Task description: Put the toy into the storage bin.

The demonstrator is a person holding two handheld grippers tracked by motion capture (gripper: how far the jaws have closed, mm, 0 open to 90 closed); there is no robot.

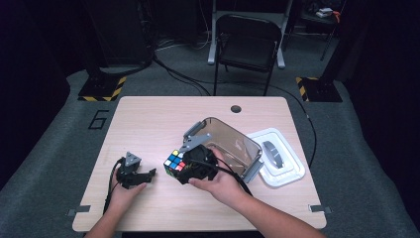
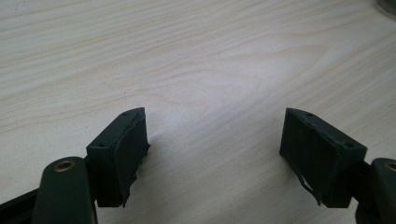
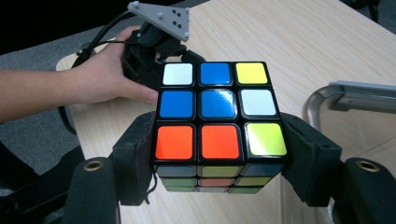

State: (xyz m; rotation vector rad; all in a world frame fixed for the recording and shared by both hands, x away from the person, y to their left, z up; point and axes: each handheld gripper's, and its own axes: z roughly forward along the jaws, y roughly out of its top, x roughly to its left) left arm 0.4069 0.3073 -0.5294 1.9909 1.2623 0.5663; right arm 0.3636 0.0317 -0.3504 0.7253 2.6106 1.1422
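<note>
The landmark is the black-framed plastic puzzle cube with coloured stickers (image 3: 219, 126). It is clamped between the two black jaws of the right gripper (image 1: 190, 168), one jaw pressed to each side of it, and appears to be held just above the pale wood-grain bench (image 1: 158, 119). Just to the left of the cube, near the bench's front edge, the left gripper (image 1: 143, 176) is rested low on the bench with its jaws wide apart and nothing between them; in the left gripper view only bare wood is seen ahead of them. Directly behind and to the right of the cube, a smoky transparent plastic storage box with grey side latches (image 1: 233, 144) is tilted open-mouthed toward it. Beyond that box, farther right of the cube, a white rectangular lid with a grey handle (image 1: 280, 158) is laid flat.

The step in hand is judged to be the carrying of the cube toward the box. The next move would call for the cube to be guided through the box's mouth before the jaws are parted.

A black figure "6" (image 1: 99, 120) is marked on the grey floor, off the bench's far left corner; no brand can be read on the cube.
</note>
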